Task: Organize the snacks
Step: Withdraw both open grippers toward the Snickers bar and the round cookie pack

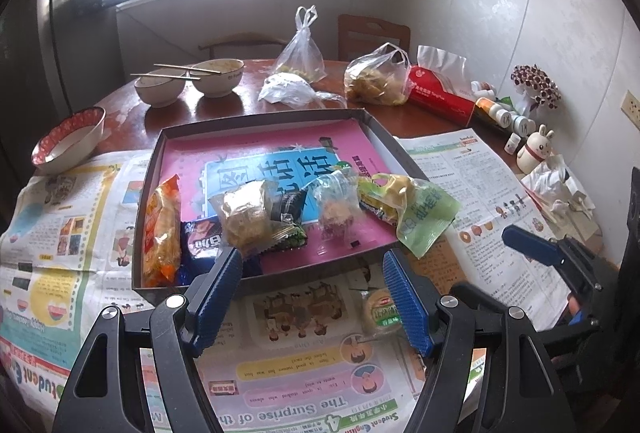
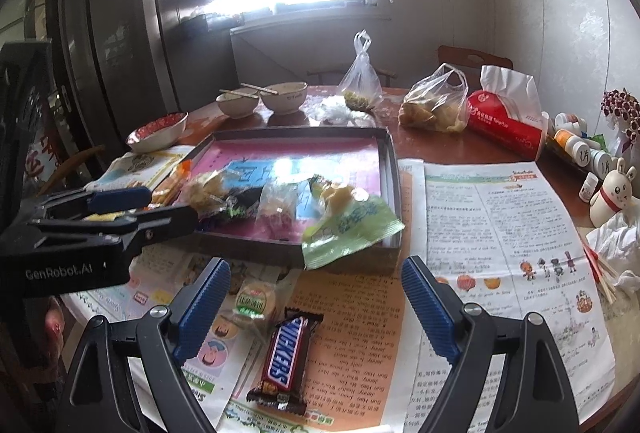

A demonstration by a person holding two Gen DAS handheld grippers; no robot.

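A shallow dark tray [image 1: 256,279] with a pink book lining it holds several snacks: an orange bag [image 1: 162,229], a dark blue pack [image 1: 202,239], a clear-wrapped pastry [image 1: 244,217] and a green bag [image 1: 416,213] that hangs over the tray's right rim. My left gripper [image 1: 312,299] is open just in front of the tray, with nothing between its pads. A round wrapped pastry [image 1: 384,311] lies on the newspaper by its right finger. My right gripper [image 2: 316,309] is open above a Snickers bar [image 2: 286,357] on the newspaper and is not touching it. The round pastry [image 2: 254,303] lies next to that bar.
Newspaper [image 2: 500,233] covers the near part of the wooden table. Behind the tray [image 2: 394,193] are bowls with chopsticks [image 1: 216,77], a red-rimmed bowl [image 1: 68,141], plastic bags of food [image 1: 376,77] and a red tissue pack [image 2: 508,125]. Bottles, a rabbit figure [image 2: 612,197] and crumpled tissue crowd the right edge.
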